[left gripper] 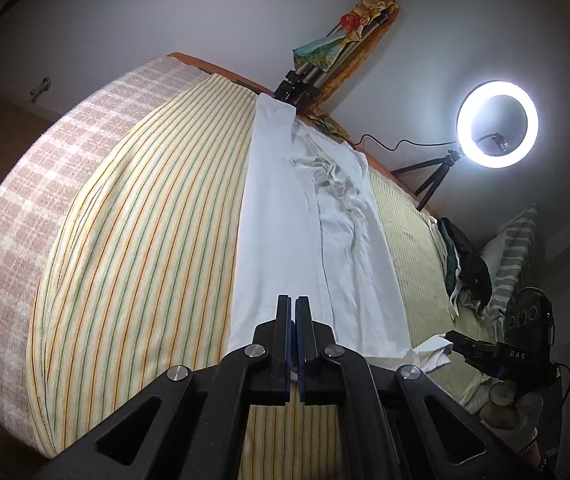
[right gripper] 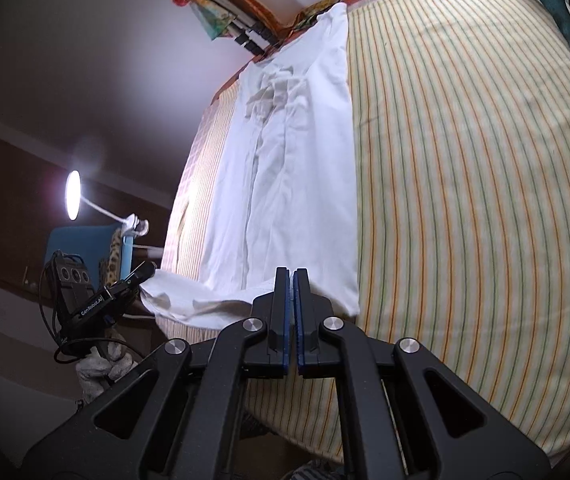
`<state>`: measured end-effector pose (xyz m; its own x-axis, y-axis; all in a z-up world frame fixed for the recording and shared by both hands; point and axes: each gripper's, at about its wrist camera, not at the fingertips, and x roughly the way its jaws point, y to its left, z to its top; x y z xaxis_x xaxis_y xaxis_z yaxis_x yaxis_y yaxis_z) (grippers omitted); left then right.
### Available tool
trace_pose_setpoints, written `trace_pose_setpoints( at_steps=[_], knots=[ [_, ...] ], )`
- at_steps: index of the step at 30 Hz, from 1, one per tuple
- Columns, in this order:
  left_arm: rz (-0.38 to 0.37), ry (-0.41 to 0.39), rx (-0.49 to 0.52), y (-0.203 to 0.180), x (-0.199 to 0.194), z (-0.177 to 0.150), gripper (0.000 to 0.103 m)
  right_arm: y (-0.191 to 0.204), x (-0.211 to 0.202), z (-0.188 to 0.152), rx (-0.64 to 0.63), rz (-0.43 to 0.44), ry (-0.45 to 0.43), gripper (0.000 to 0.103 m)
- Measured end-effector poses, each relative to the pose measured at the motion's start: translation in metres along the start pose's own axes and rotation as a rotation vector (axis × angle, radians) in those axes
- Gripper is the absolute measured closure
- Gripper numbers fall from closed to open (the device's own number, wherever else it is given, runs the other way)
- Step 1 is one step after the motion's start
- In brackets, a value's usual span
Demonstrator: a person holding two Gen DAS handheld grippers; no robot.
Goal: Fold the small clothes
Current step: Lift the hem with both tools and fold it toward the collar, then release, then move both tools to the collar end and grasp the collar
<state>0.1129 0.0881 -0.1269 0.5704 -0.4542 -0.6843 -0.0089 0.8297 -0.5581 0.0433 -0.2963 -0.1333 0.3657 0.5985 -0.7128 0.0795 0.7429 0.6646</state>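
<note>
On the striped bed: white garment spread lengthwise, long axis directed straight away from both grippers. Near hem pinched at its left corner by the closed left gripper, at its right corner by the closed right gripper; equally near.

Garment: showing plain white, grey shadowing in the creases.
Bedsheet: showing cream, striped in green and orange.
Blanket edge: showing pink-and-white check.
Left gripper: showing black, blue lining on the jaws.
Right gripper: showing black, blue lining.
Ring light: glowing white.
</note>
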Motion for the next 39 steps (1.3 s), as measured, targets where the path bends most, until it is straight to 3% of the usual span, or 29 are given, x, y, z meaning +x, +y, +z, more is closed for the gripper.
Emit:
trace_pose_setpoints(
  at_steps=[9, 18, 19, 21, 23, 27, 31, 36, 39],
  knots=[
    [0.055, 0.007, -0.007, 0.01, 0.044, 0.034, 0.103, -0.012, 0.032, 0.047, 0.03, -0.038, -0.026, 0.1],
    [0.097, 0.03, 0.004, 0.022, 0.077, 0.052, 0.103, -0.03, 0.06, 0.073, 0.055, -0.09, -0.02, 0.1],
    [0.11, 0.024, 0.011, 0.023, 0.078, 0.053, 0.1, -0.03, 0.061, 0.075, 0.055, -0.094, -0.021, 0.1],
    [0.121, 0.022, 0.019, 0.025, 0.078, 0.054, 0.083, -0.03, 0.06, 0.077, 0.039, -0.101, -0.031, 0.099],
    [0.119, 0.012, 0.021, 0.026, 0.071, 0.053, 0.079, -0.027, 0.056, 0.079, 0.013, -0.122, -0.03, 0.098],
    [0.076, 0.02, 0.082, 0.017, 0.051, 0.045, 0.079, -0.013, 0.038, 0.074, -0.093, -0.109, -0.028, 0.096],
    [0.029, 0.088, 0.165, 0.003, 0.046, 0.026, 0.081, 0.009, 0.032, 0.054, -0.228, -0.051, 0.027, 0.096],
    [0.056, 0.173, 0.209, 0.002, 0.067, 0.006, 0.082, 0.018, 0.06, 0.032, -0.322, -0.079, 0.127, 0.096],
    [0.069, 0.179, 0.21, 0.003, 0.077, 0.009, 0.082, 0.017, 0.074, 0.031, -0.325, -0.096, 0.147, 0.096]
  ],
)
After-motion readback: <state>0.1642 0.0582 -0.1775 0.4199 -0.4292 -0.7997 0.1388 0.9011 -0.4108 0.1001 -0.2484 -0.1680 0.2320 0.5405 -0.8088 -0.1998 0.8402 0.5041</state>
